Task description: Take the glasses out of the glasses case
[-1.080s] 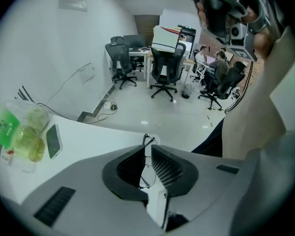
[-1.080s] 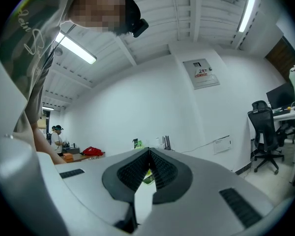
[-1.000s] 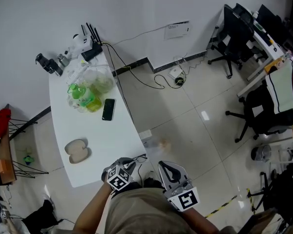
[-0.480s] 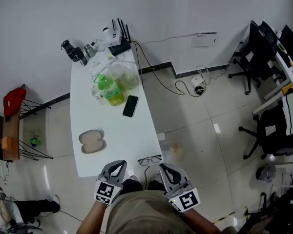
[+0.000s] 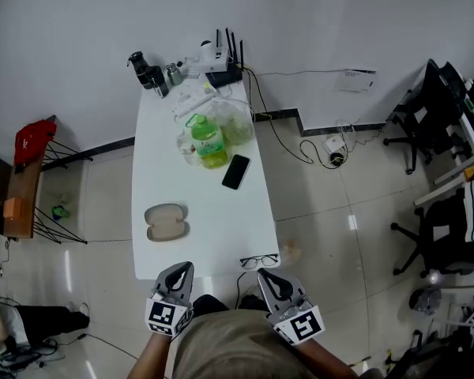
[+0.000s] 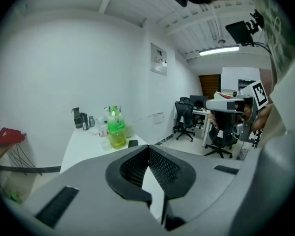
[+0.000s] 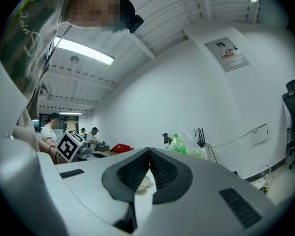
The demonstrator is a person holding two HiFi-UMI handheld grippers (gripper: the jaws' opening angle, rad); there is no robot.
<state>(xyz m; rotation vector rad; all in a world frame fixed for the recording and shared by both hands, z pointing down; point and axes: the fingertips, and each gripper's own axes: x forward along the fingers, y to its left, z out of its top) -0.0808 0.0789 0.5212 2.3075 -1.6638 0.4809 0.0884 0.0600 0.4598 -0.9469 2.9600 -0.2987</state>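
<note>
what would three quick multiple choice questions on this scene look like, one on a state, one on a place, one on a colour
1. In what state is the glasses case?
A. open
B. shut
C. stood on end

2. Where do the glasses lie?
A. inside the case
B. at the near right corner of the table
C. at the table's far end by the wall

3. What colour is the cap of the bottle?
A. red
B. black
C. green

Answers:
1 A, its two halves lie spread flat side by side in the head view.
2 B, they sit apart from the case, right of it, at the edge closest to the person.
3 C, the cap and upper part show green in the head view and the left gripper view.
</note>
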